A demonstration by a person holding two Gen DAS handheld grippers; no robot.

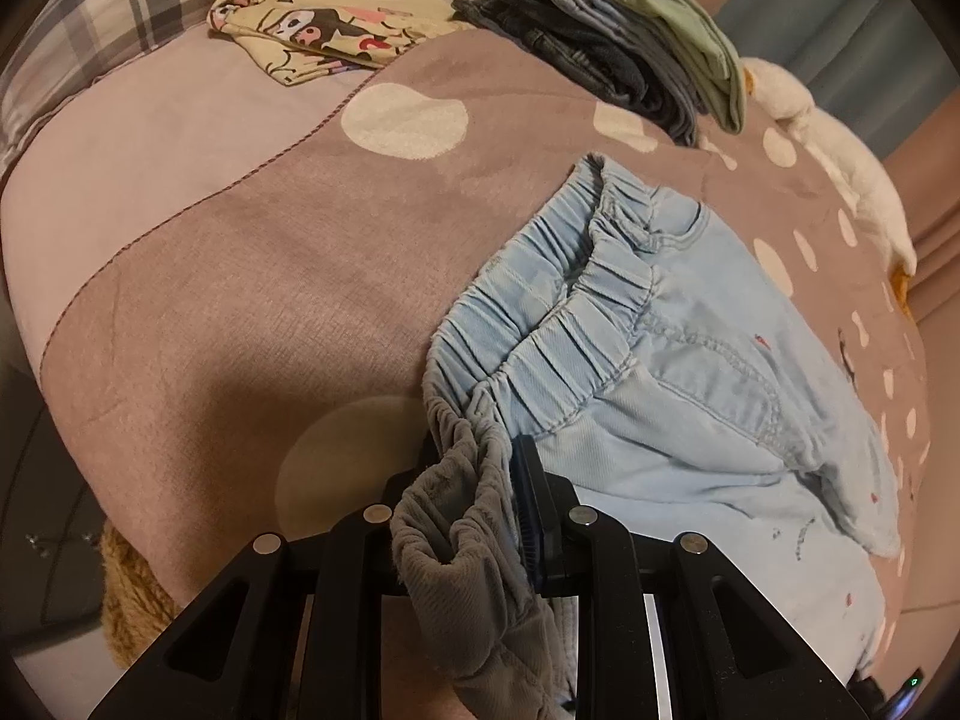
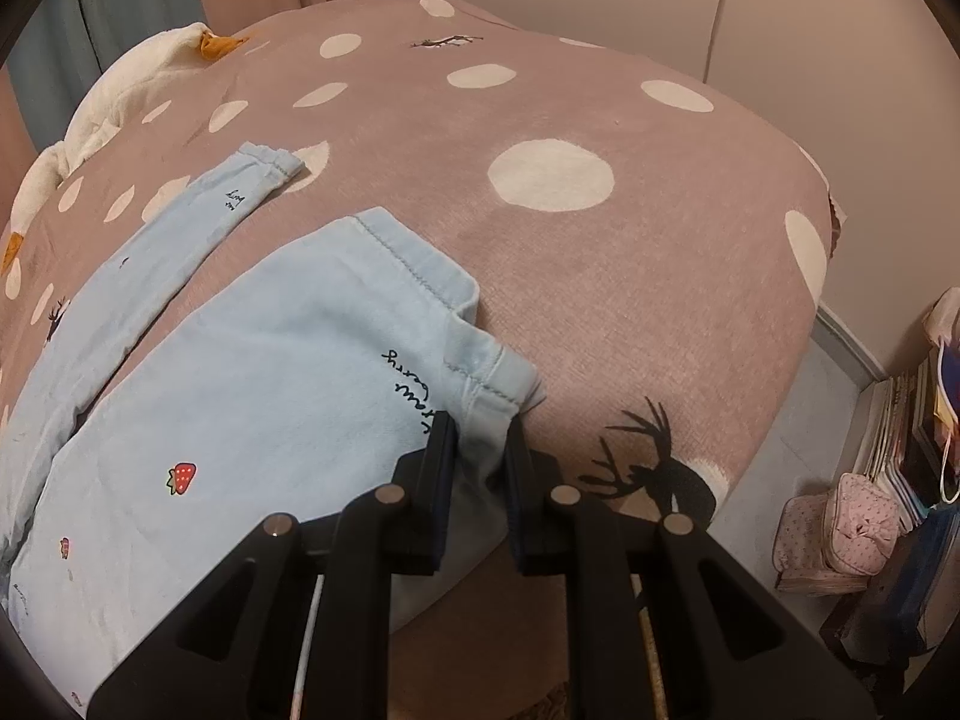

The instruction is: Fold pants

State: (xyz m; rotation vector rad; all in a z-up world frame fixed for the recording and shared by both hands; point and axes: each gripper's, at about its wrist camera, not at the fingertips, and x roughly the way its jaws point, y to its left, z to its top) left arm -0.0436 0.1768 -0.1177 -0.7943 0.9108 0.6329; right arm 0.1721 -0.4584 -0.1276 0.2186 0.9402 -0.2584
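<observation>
My left gripper (image 1: 480, 480) is pinching the stretchy waistband (image 1: 576, 324) of the light blue pants (image 1: 720, 372), and my right gripper (image 2: 480, 450) is pinching a leg cuff (image 2: 498, 384). If I lift with only these small bites, the soft cloth could slip out and the fold would go crooked. The pants lie spread on the spotted pink blanket (image 2: 600, 300), legs apart, with little strawberries on them.

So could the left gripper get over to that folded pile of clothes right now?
Probably not freely: the left gripper has its jaws clamped on the light blue pants' waistband, and the folded pile sits across the bed. The blanket between looks bare, though.
</observation>
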